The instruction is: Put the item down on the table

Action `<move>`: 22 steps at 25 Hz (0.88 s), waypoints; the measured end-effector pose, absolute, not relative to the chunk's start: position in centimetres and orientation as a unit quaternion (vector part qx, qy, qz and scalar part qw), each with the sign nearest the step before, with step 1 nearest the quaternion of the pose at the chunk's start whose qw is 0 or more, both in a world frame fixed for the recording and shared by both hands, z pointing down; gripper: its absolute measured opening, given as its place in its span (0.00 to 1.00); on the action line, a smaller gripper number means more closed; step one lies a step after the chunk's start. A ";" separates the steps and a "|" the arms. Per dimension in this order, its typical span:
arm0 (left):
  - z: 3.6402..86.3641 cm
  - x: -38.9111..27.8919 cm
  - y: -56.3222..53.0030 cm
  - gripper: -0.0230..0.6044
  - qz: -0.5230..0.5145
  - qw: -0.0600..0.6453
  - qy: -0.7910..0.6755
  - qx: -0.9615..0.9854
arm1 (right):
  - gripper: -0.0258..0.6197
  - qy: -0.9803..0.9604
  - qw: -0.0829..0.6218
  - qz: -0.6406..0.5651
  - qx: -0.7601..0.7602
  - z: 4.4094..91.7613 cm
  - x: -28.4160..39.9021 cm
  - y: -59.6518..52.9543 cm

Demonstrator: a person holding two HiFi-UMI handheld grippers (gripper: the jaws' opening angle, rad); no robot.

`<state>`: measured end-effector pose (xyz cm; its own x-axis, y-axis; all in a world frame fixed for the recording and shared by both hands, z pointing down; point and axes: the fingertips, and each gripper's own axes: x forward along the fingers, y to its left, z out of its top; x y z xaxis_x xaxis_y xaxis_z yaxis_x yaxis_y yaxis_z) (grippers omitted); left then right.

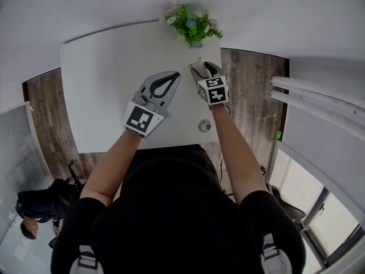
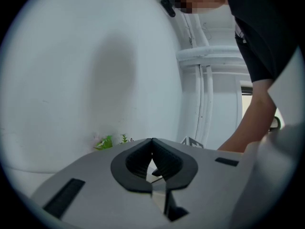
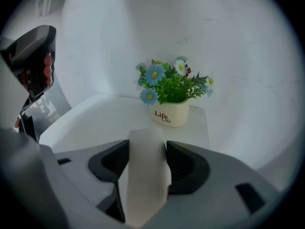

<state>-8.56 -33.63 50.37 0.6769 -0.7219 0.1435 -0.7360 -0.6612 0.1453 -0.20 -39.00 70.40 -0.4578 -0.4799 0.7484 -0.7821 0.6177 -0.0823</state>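
Right claw point(image 3: 147, 146) grasps the white item point(image 3: 144, 175) at lower centre of its view, over the desk point(image 3: 90, 123) near the plant point(image 3: 170, 92), while the left claw point(image 2: 152, 147) is clenched empty; the put-down looks in hand, and next calls for resting the item on the desk, then releasing.

Potted flowers point(image 1: 193, 26), small round object point(image 1: 204, 125), white pipes point(image 1: 319, 99), wooden floor point(image 1: 251, 90)

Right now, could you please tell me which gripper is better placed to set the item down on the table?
Right. The right gripper grips the white item over the table; the left gripper is shut and empty.
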 end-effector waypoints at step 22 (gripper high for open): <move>50.8 -10.3 -34.0 0.03 0.034 0.103 -0.414 0.904 | 0.42 -0.834 0.371 0.199 0.356 71.6 -2.0 -38.6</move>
